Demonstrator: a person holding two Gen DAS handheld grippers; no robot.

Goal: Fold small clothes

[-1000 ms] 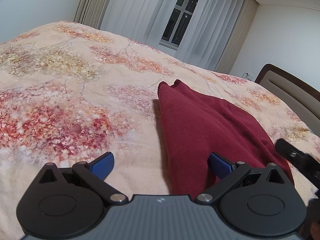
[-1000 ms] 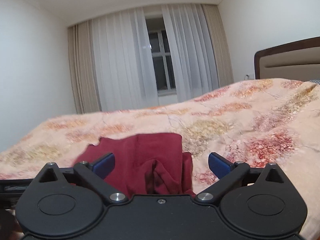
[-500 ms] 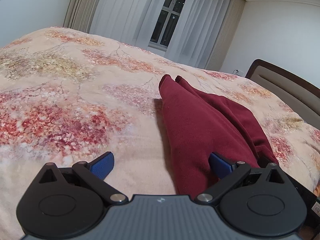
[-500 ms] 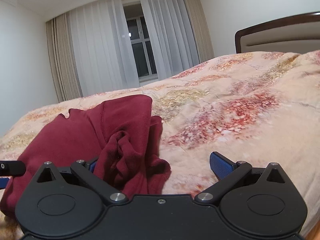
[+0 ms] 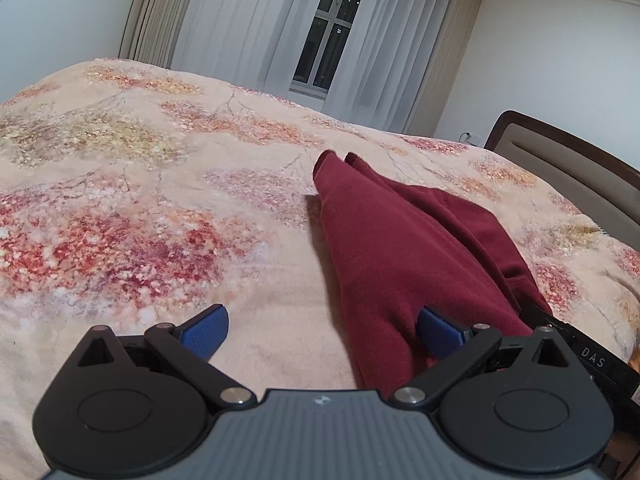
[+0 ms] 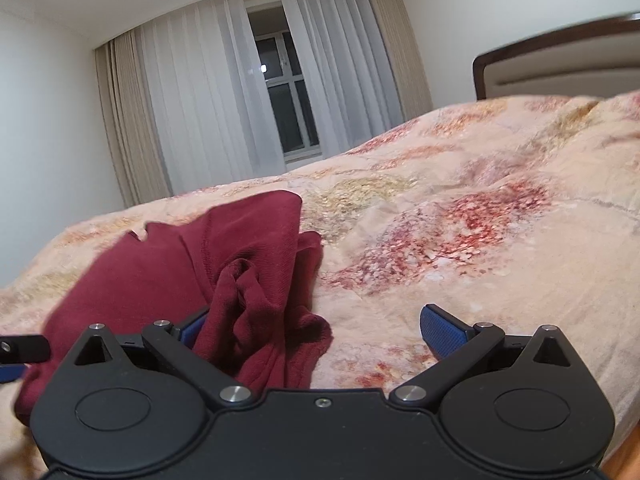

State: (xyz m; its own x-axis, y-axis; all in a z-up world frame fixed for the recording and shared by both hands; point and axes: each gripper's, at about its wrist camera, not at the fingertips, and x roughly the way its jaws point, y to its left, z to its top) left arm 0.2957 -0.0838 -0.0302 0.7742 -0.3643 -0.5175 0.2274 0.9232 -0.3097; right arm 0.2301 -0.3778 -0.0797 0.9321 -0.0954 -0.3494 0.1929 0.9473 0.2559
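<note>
A dark red knit garment (image 5: 404, 248) lies on the bed, folded lengthwise into a long strip with bunched layers at its right side. My left gripper (image 5: 322, 330) hovers open over its near left edge; the cloth runs between the blue pads and covers part of the right pad (image 5: 440, 330). In the right wrist view the same garment (image 6: 168, 276) lies left of centre, a crumpled fold rising over the left pad. My right gripper (image 6: 312, 326) is open, its right pad (image 6: 444, 330) over bare bedspread. The other gripper's tip (image 6: 22, 350) shows at the far left.
A floral peach and red bedspread (image 5: 132, 208) covers the whole bed. A padded headboard with a dark wooden frame (image 5: 568, 168) stands at the right. Curtains and a dark window (image 5: 324, 40) back the far wall. The bed's near edge (image 6: 624, 436) drops away at lower right.
Both grippers stayed open and shifted closer along the garment's near end. In the right wrist view the bunched red fold moved left over the left pad.
</note>
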